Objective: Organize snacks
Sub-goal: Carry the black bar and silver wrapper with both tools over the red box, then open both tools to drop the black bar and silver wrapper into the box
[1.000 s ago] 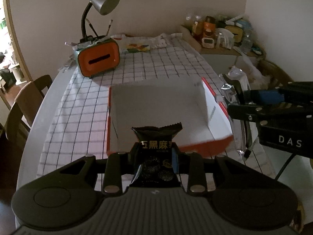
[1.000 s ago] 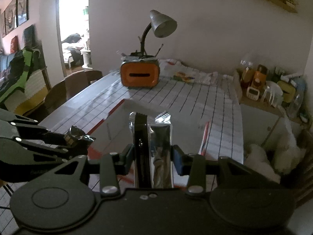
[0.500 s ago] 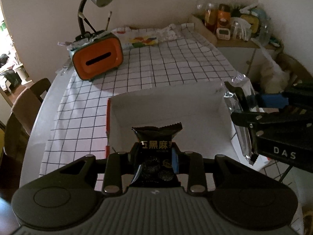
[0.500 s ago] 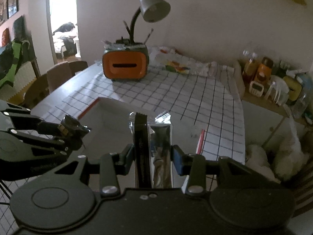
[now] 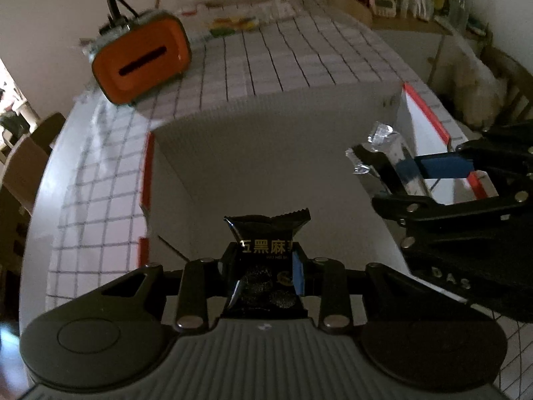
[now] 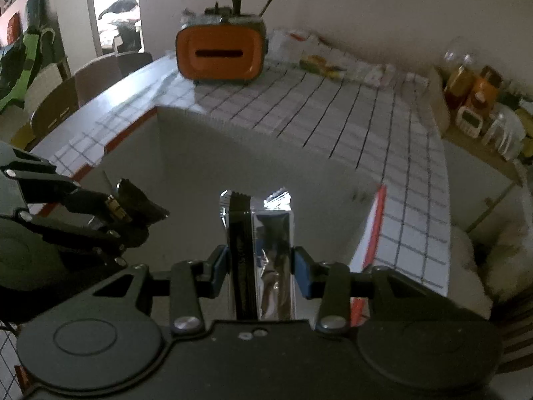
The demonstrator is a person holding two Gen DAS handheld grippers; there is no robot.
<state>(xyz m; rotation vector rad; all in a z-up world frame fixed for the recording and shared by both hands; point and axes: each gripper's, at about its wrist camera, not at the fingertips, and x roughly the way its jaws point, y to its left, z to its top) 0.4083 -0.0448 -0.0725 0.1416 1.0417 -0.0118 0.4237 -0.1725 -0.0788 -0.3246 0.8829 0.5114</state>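
Only the left wrist view shows the gold print on the black snack packet [image 5: 266, 260]; only the right wrist view shows the doorway and chairs at far left. The left gripper [image 5: 266, 268] has its jaws clamped on that packet. The right gripper [image 6: 260, 266] has its jaws clamped on a silver foil packet [image 6: 269, 260]. Both tilt downward over the open white box [image 5: 283, 153], whose interior is bare, on the checked worktop [image 5: 299, 53].
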